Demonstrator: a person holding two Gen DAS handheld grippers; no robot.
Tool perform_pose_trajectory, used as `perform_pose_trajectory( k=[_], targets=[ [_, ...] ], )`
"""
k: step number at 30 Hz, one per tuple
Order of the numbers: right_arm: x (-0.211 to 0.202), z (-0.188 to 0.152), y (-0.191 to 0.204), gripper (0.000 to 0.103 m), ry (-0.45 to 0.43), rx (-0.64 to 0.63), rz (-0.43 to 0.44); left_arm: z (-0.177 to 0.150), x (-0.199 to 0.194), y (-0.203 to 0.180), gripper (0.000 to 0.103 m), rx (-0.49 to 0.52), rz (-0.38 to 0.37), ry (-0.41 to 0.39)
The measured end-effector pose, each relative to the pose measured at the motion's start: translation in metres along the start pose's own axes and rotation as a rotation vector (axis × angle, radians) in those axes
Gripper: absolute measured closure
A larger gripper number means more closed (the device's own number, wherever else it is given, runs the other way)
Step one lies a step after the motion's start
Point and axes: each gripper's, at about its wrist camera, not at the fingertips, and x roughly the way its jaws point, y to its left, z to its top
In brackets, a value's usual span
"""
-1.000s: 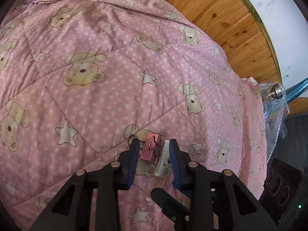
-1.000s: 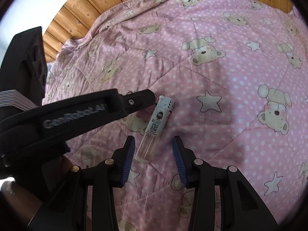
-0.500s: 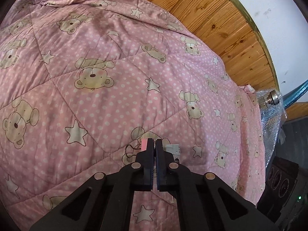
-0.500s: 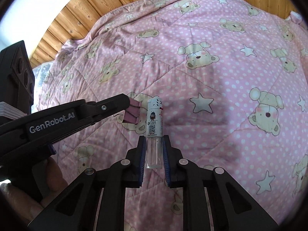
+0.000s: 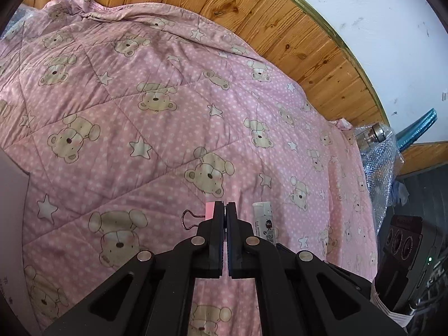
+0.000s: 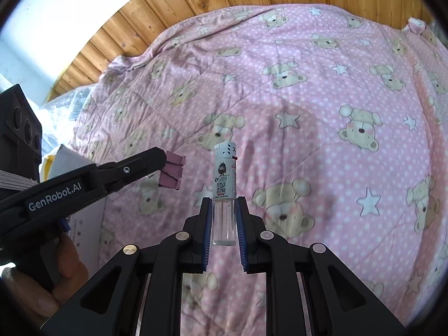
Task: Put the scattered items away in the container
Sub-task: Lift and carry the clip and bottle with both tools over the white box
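I'm over a bed against a wood-panelled wall (image 5: 294,36), with a pink quilt (image 5: 145,128) printed with bears and stars spread across it as my work surface. At the far left edge of the left view a pale flat-sided shape (image 5: 11,210) cuts in; I judge it may be the container, but too little shows to be sure.

Both tools are loaded and raised off the quilt. My right gripper (image 6: 222,218) is clamped on the clear lower body of a lighter (image 6: 224,179), whose long axis runs straight out along the fingers, white cap pointing away from me. My left gripper (image 5: 224,218) has its fingers pressed together on a pink binder clip (image 6: 172,173), with a wire loop (image 5: 190,219) sticking out to the left.

The clip sits just left of the lighter, apart from it. If that pale shape is the container, the left hand is nearer and should go first.
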Motion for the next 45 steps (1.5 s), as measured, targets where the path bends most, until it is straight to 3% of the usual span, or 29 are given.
perform_pose_trajectory(
  k=[21, 45],
  targets=[
    [-0.064, -0.076, 0.056, 0.085, -0.021, -0.083, 0.03, -0.079, -0.106, -0.013, 0.102, 0.067, 0.031, -0.083],
    [-0.116, -0.144, 0.101, 0.085, -0.073, -0.163, 0.047, -0.148, -0.191, -0.021, 0.102, 0.128, 0.048, -0.197]
  ],
)
